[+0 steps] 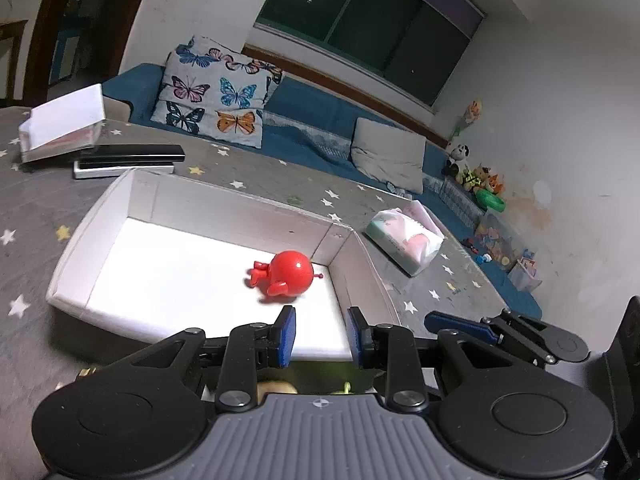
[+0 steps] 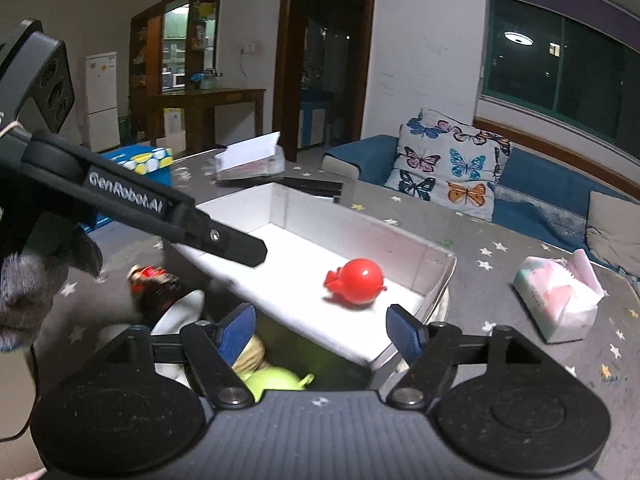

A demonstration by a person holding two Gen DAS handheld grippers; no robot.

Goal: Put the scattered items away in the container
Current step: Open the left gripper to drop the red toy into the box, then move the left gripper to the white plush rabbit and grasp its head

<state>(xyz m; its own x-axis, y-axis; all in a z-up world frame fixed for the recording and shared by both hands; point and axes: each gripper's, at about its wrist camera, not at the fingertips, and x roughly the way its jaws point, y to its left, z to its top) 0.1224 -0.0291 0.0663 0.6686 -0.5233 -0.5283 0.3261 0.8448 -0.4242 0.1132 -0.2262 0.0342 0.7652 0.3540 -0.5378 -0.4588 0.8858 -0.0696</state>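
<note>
A: What carries everything?
B: A table under a grey cloth printed with small white and yellow stars. On it sits the box, a shallow rectangular white tray of smooth card with low upright walls and a glossy white floor.

A: Where is the toy?
B: The red toy, a round, shiny plastic body with short stubby limbs, lies on the box floor near its far right corner, touching neither wall.

A: And the tongs?
B: The left gripper has black linkage arms and blue ribbed pads; its jaws stand a narrow gap apart over the box's near edge with nothing between them. The right gripper is the same build; its jaws are spread wide and empty, also over the near edge.

A: Anything left outside the box?
B: Just off its near edge, in the right wrist view, a smooth green rounded piece, a tan one and a blurred dark bottle with a red label.

A: Other things on the table?
B: A soft plastic-wrapped tissue pack near the right edge; at the far left corner a clear holder with white paper and flat black and white slabs.
</note>
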